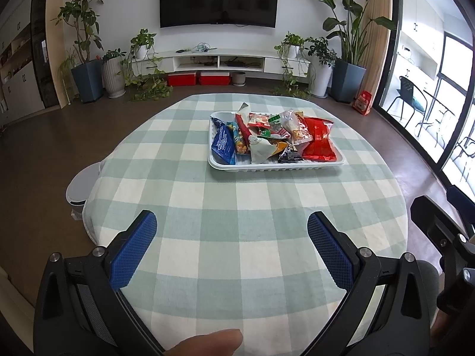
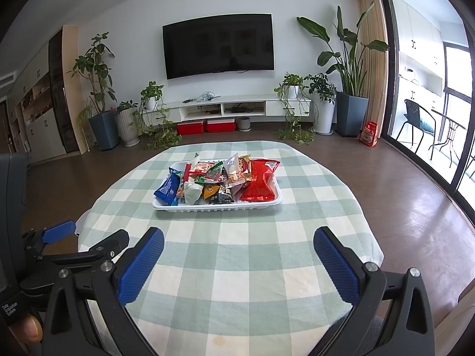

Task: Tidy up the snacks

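Observation:
A white tray (image 1: 276,168) on the far half of the checked tablecloth holds several snack packets, among them a blue packet (image 1: 223,145) at its left and a large red packet (image 1: 320,140) at its right. The tray shows in the right wrist view too (image 2: 216,207), with the blue packet (image 2: 168,189) and the red packet (image 2: 261,181). My left gripper (image 1: 232,222) is open and empty over the near half of the table. My right gripper (image 2: 239,237) is open and empty, also short of the tray. The left gripper shows at the lower left of the right wrist view (image 2: 86,234).
The round table has a green and white checked cloth (image 1: 237,207). A white bin (image 1: 80,188) stands on the floor at the table's left. Potted plants, a TV stand and red boxes line the far wall. Glass doors are at the right.

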